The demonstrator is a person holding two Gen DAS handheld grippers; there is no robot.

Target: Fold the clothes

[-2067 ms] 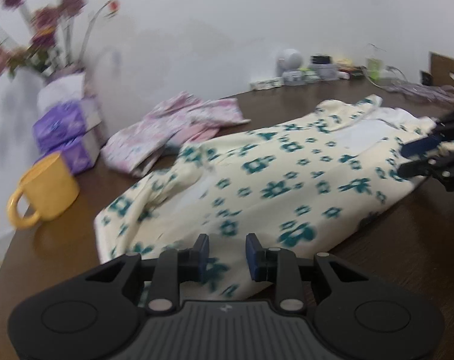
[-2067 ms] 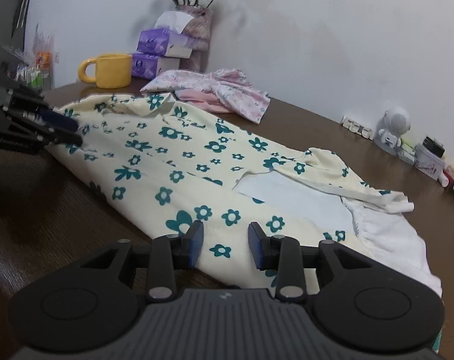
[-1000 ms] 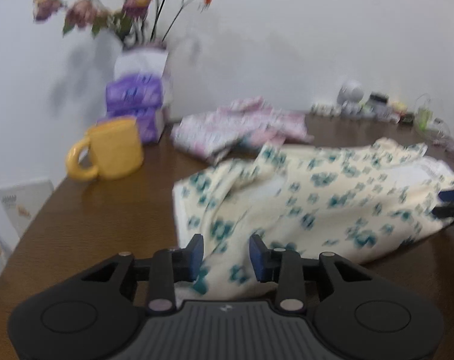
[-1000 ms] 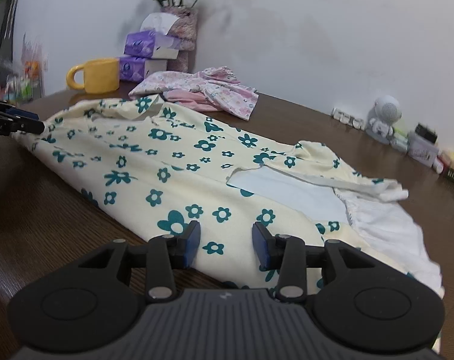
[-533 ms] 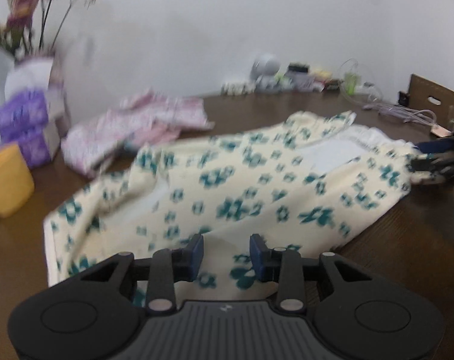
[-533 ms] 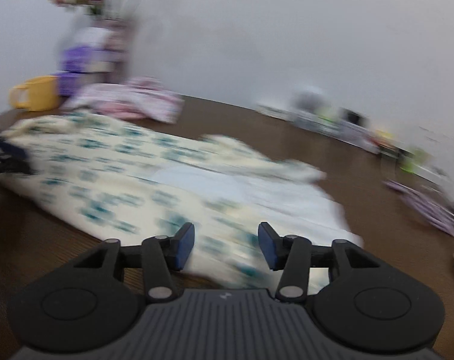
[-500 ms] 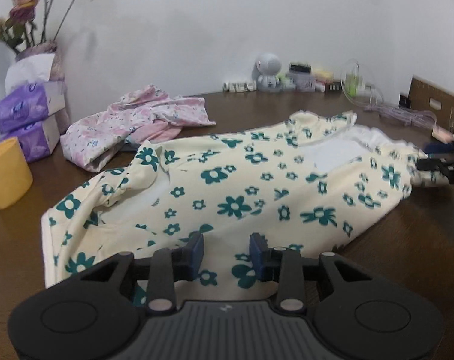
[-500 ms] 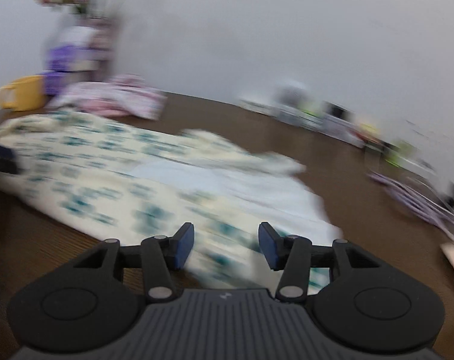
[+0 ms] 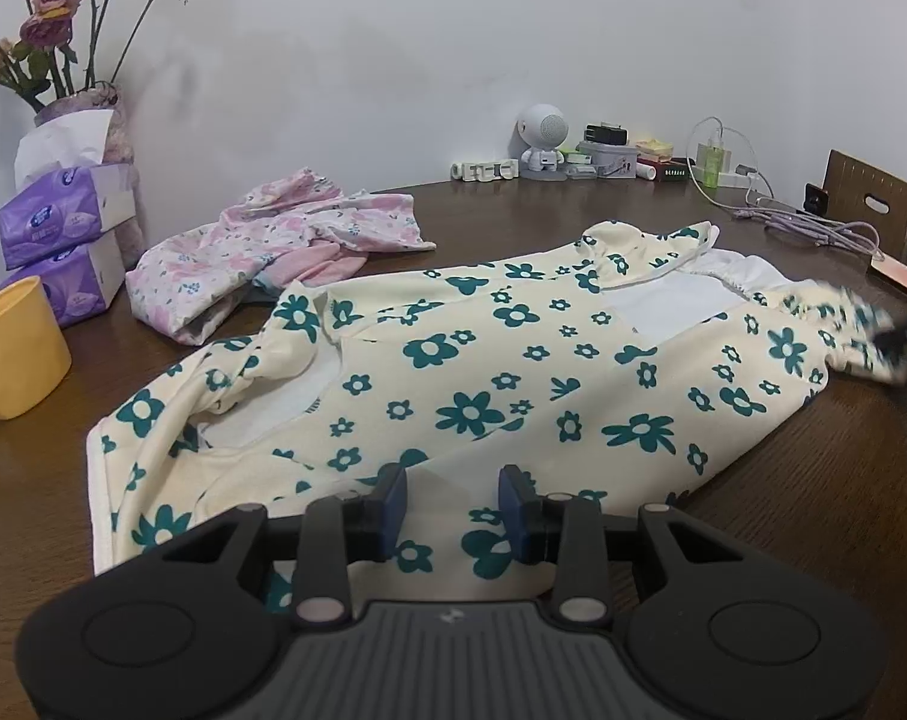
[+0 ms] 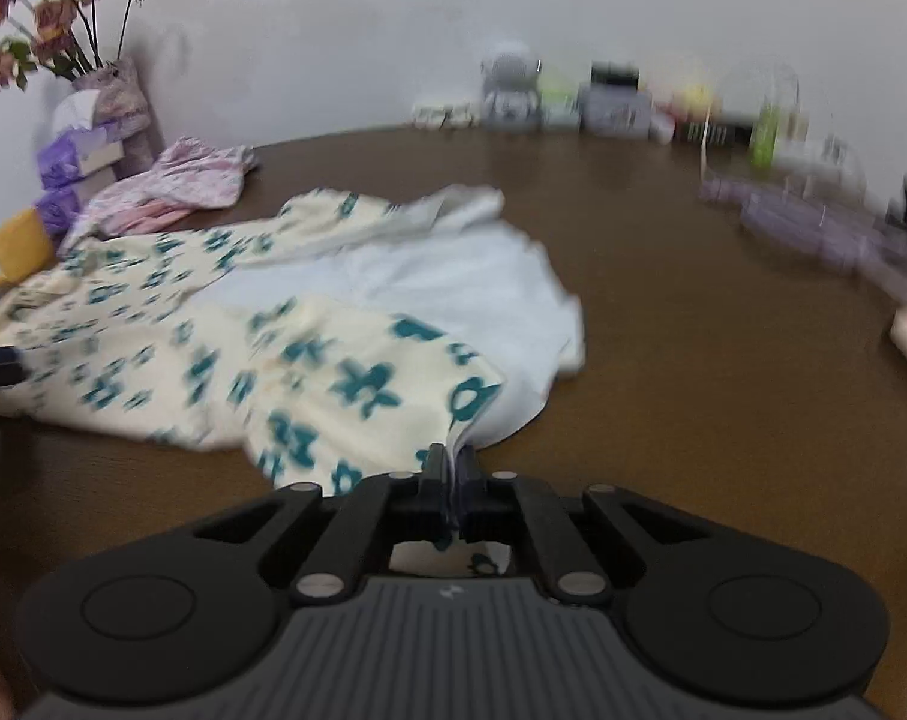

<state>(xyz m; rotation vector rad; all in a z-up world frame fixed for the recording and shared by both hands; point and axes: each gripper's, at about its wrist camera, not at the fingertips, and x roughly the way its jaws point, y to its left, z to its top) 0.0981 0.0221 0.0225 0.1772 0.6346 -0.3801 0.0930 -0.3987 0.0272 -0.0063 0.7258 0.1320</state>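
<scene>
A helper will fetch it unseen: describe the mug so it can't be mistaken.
On the brown table, look at the end by the wall where the flowers stand. The mug sits in front of the purple tissue boxes, beside the floral dress. It is the only plain yellow thing there.

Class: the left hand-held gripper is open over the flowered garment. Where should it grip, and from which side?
Probably the flowered garment's near edge beneath the left hand-held gripper, approached from the table's near side: that edge lies flat and unobstructed.

Right claw (image 10: pixel 451 483), earlier agape, now clamped on floral garment (image 10: pixel 309 360) hem.
</scene>
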